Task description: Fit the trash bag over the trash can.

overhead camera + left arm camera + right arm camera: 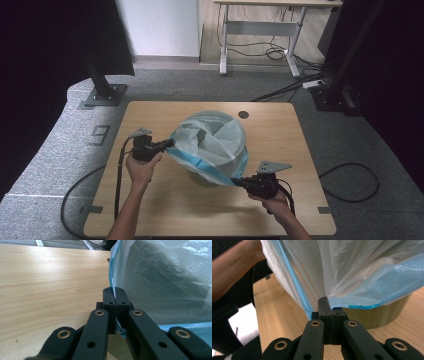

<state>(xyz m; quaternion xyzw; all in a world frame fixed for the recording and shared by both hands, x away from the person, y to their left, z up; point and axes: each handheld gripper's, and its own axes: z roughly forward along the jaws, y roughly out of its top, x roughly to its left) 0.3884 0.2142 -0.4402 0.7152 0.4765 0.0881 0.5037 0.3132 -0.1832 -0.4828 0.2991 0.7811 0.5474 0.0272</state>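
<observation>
Bin-lining job, mid-way by my read. Small round bin (220, 172) sits near the middle of the wooden worktop (165, 210), upright. A thin white bag (215, 137) with a blue rim band (202, 165) is draped over it, mouth stretched wide between the two tools.

Left tool (167, 144): clenched on the bag's edge at the left side of the bin. In the left gripper view the pads meet with the film pinched between them (115, 298), so it is grasping the bag and nothing else.

Right tool (239, 182): clenched on the blue rim band at the near right side of the bin, low, close to the worktop. The right gripper view shows the film gathered into the closed pads (324, 302), and the bin's olive wall (384, 312) just behind and to the right.

Done, as far as the pictures show: bag is opened, body hangs into or over the bin, and both edges are held.

Left to do, my judgement: the rim isn't seated. On the right the band hangs down over the bin's wall; on the left it stands off from the bin, pulled out taut. The far side of the rim looks loosely draped; can't tell if it's hooked over the lip. Remaining: pull the band down evenly around the lip, release both tools, and check the bag isn't twisted inside.

Risk: the film is thin, and a hard pull could tear it or tip the bin.
</observation>
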